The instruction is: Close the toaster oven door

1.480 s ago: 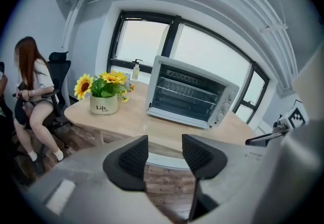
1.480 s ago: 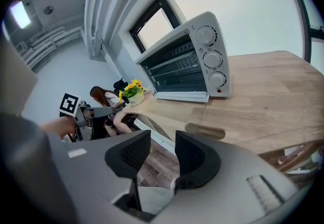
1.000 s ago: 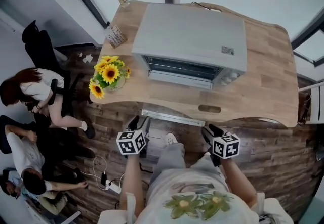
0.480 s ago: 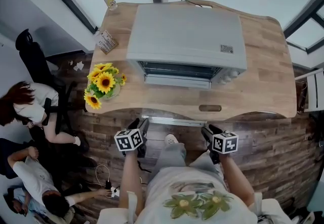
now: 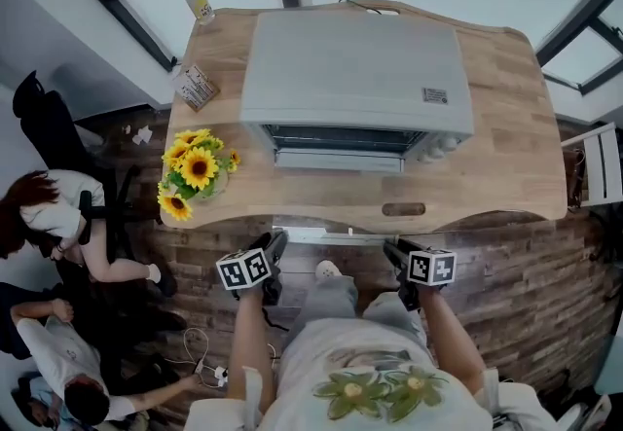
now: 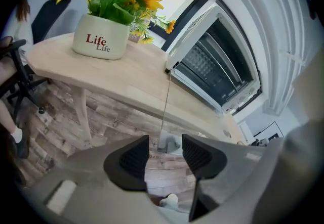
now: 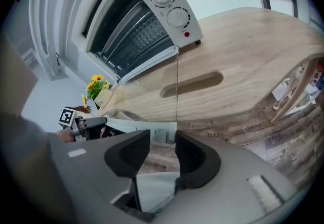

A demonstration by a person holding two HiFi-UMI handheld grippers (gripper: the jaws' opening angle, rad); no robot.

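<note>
A silver toaster oven (image 5: 355, 69) sits on the wooden table (image 5: 506, 127). Its glass door is swung down flat, and the door's grey handle bar (image 5: 326, 235) juts past the table's front edge. My left gripper (image 5: 275, 244) hovers just below the bar's left end, open with nothing between its pads. My right gripper (image 5: 394, 252) is at the bar's right end; its jaws are wide and closing slightly, with nothing between them. The handle (image 6: 169, 143) shows just beyond the left gripper (image 6: 165, 154). The same handle (image 7: 162, 134) lies just beyond the right gripper (image 7: 162, 149).
A white pot of sunflowers (image 5: 195, 171) stands at the table's left front corner. A bottle (image 5: 198, 1) and a small box (image 5: 197, 87) sit at the back left. People sit on chairs (image 5: 49, 215) to the left. A white rack (image 5: 604, 166) stands on the right.
The head view has drifted, so the table sits slightly higher in the picture. Both grippers stay below the table's front edge near the handle. The door has not moved.
</note>
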